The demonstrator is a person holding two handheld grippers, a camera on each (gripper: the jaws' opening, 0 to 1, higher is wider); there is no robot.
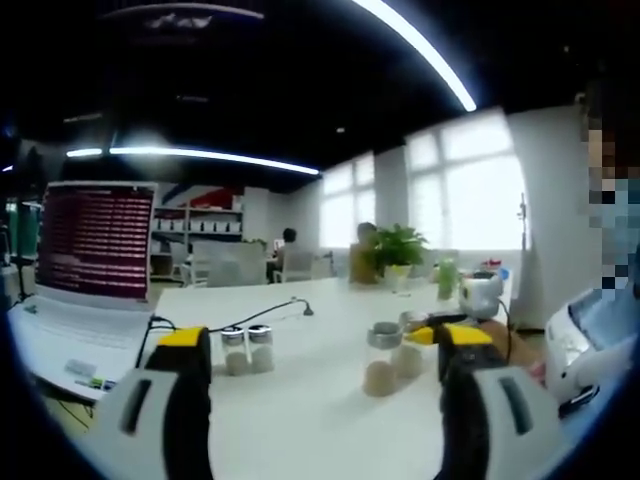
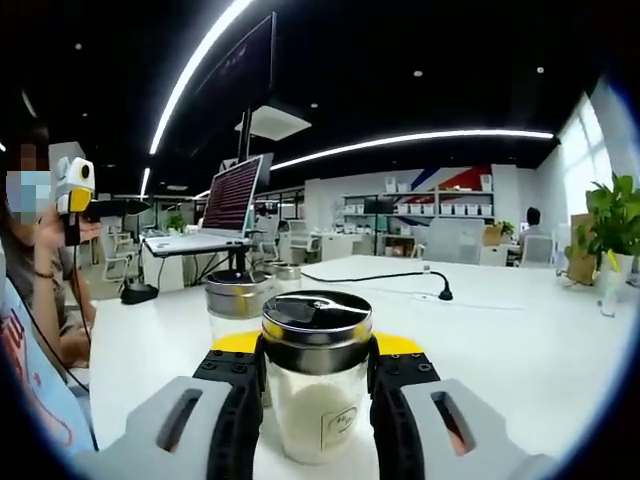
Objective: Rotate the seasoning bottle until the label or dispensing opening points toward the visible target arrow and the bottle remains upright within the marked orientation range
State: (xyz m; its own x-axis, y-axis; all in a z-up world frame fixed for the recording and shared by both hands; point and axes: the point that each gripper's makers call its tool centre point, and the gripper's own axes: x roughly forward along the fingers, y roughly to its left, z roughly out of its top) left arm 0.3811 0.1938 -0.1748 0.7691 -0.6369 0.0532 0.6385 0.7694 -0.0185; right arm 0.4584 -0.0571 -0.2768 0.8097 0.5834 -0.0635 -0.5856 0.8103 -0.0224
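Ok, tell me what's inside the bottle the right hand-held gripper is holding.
The seasoning bottle, clamped in the right hand-held gripper, is clear glass with white granules filling most of it. Its metal lid covers the top, so the dispensing opening can't be seen. A second jar stands right behind.

Four seasoning bottles (image 1: 380, 360) stand on one white table (image 1: 320, 420), in two pairs; one laptop (image 1: 80, 290), one black cable (image 1: 270, 312), one potted plant (image 1: 397, 250), and two grippers, left (image 1: 325, 350) and right (image 2: 316, 355)
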